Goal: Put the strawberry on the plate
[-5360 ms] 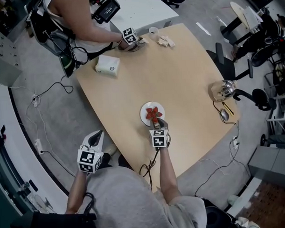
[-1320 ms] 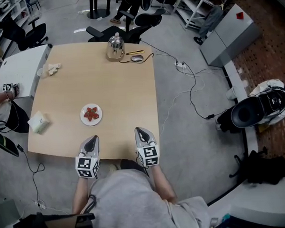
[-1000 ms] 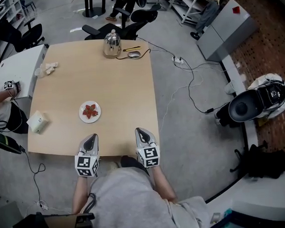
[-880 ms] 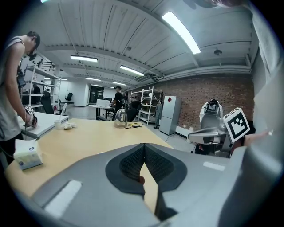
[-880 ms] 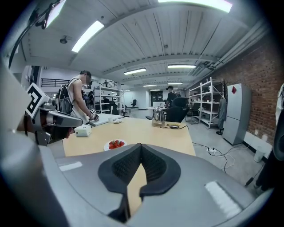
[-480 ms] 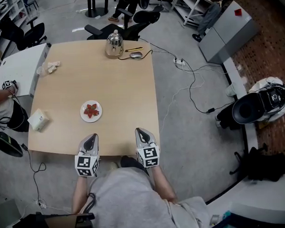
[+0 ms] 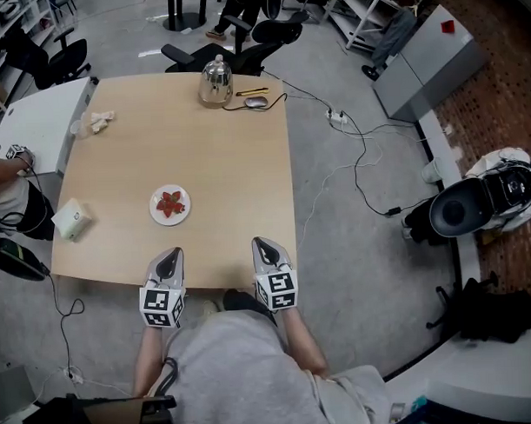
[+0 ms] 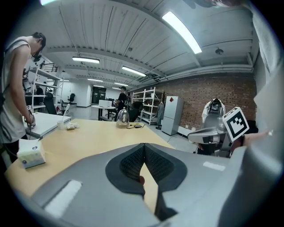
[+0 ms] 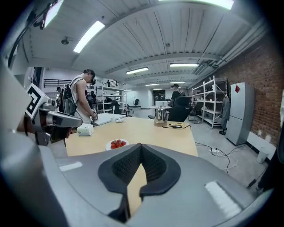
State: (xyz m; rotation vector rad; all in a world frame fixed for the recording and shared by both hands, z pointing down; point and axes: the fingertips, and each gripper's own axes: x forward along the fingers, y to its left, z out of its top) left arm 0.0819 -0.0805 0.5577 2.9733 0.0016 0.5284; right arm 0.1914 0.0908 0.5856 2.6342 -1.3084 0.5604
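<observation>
L gripper + R gripper: both parked at near edge of table, side by side, well apart from the fruit; neither touching anything.

Claws: L gripper view shows pads tip to tip, nothing pinched; R gripper view same, jaws fully together, empty. Small reddish speck shows in the slit below L tips; can't tell what it is.

Strawberry: sits on the white plate, mid-left of table, ahead of L gripper. Looks like a small pile of red berries/pieces w/ green bits; can't count them at this res. R gripper view shows the same, red heap on plate rim, beyond and left of the jaw tips. Judging by that, task looks done already; nothing red off-plate that I can see.

Handling, if a re-grab is needed (judgement, not seen):
- light; weight is a non-issue
- soft, bruises easily; close just to contact, no hard clamp
- skin prob a bit slick/wet; textured pads should help
- tapered shape; grip near the tip may squirt it out
- take hold across the widest part, near the leafy end, jaws either side
- piled, so take the top one; side approach may roll the others off the plate
- plate is shallow and prob slides on the tabletop; don't push down on the rim

Other stuff: metal kettle at far edge, white box near left edge; both clear of the path.
</observation>
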